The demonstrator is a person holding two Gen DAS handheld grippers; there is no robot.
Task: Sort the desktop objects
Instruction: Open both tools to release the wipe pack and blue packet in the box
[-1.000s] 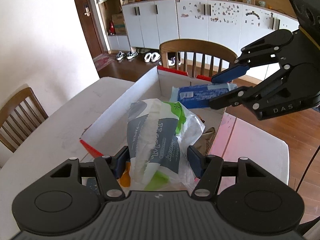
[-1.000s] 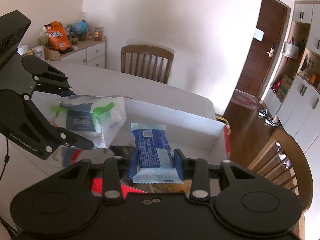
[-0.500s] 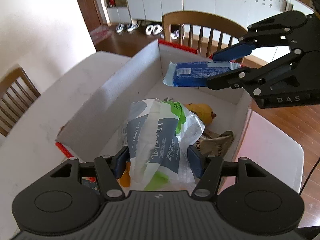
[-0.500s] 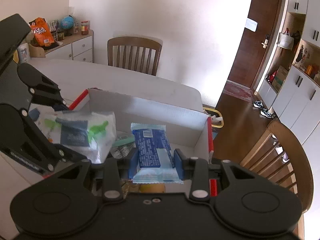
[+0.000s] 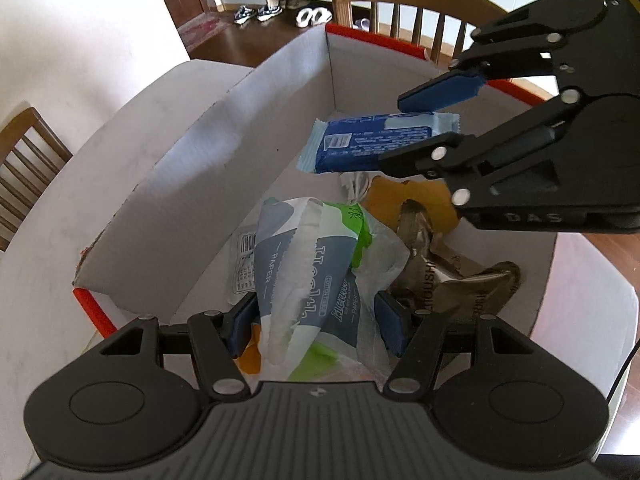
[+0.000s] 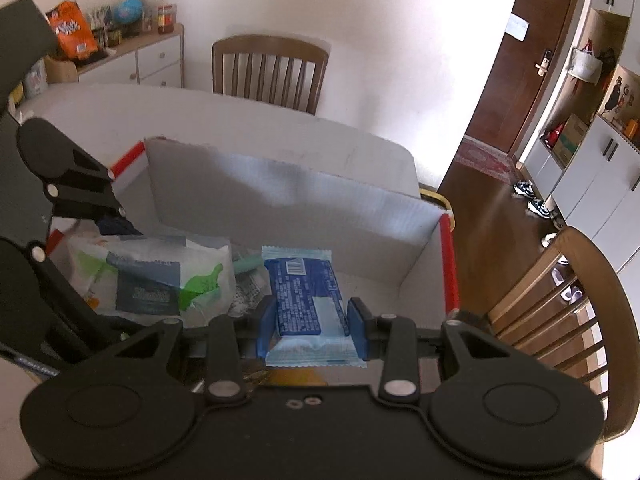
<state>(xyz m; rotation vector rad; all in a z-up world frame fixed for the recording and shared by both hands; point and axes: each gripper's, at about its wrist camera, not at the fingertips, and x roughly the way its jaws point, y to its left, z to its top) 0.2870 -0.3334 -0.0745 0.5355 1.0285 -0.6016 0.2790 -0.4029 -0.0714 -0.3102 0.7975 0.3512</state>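
1. Now we see the tissue pack [image 5: 316, 276], a soft white, grey and green paper packet, clamped between the pads of the left gripper [image 5: 316, 322]; its jaws are clenched on the pack's lower part, and the rest sticks out forward of them.
2. We find the blue snack bar [image 6: 306, 294] pinched between the pads of the right gripper [image 6: 312, 322], whose jaws are clenched on the wrapper's two long sides; the bar's pale crimped end pokes out ahead of them.
3. Both packets hang over the open cardboard box [image 5: 224, 184], a white-walled carton with red edging, which lies below and ahead of both pairs of jaws.
4. Beneath the left jaws, on the box floor, we make out a crumpled brown wrapper [image 5: 452, 280] and something yellow [image 5: 424, 196] just beyond it; what the yellow thing is we cannot tell.
5. From the left wrist view the right gripper reaches in from the right side, its bar above and beyond the tissue pack, apart from it.
6. Under the box spreads the white counter [image 6: 248, 120].
7. Past the counter stand wooden chairs [image 6: 270, 72], beyond the far box wall as the right jaws point.
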